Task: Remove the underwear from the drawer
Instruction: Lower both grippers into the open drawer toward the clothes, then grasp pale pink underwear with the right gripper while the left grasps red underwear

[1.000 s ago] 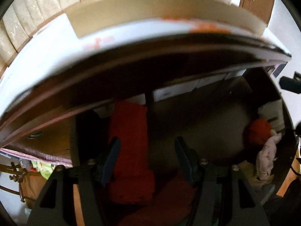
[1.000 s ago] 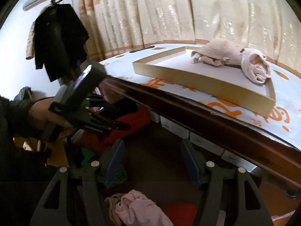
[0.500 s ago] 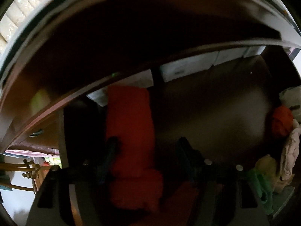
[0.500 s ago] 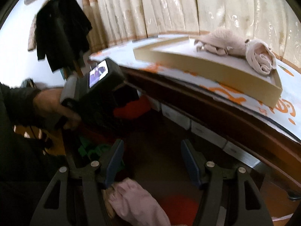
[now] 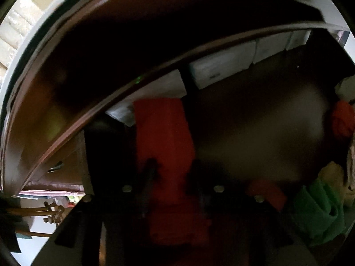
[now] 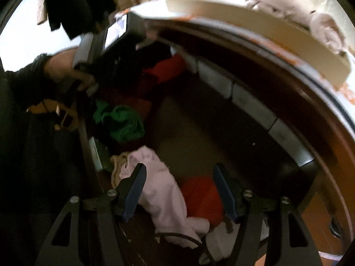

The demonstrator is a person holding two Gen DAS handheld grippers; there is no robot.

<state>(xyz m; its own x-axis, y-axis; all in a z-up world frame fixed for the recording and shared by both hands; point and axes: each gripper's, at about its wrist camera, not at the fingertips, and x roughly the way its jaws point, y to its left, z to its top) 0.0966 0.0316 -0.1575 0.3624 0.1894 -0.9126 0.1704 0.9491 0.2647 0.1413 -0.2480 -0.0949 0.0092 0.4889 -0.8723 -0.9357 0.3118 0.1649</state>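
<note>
Underwear lies in the open drawer [image 6: 221,133] in several folded and bunched pieces. In the left wrist view, which is dark and blurred, a red folded piece [image 5: 164,137] sits between the fingers [image 5: 149,177] of the left gripper [image 5: 175,177]. The jaws have just been closing and now stand narrow around the red cloth. Whether the pads actually press on the cloth cannot be told from the dim picture.

The right gripper [image 6: 179,190] hangs over the near end of the drawer with its jaws spread apart. Its blue-padded fingers [image 6: 135,190] stand on either side of a pink piece [image 6: 159,190] and a second red piece [image 6: 202,192], with the pads apart from both.

Further out, a green piece [image 6: 123,124] lies along the drawer's left side, beyond the pink piece. A beige piece [image 6: 118,166] shows just beside the pink one. White boxes [image 6: 250,104] line the drawer's back wall. A hand [image 6: 66,71] in a dark sleeve holds the left gripper's body at the far left corner of the drawer.

Above the drawer, a shallow cream tray [image 6: 266,33] rests on the top surface and holds pale rolled cloths [image 6: 326,28]. A dark garment [image 6: 75,0] hangs in the background.
</note>
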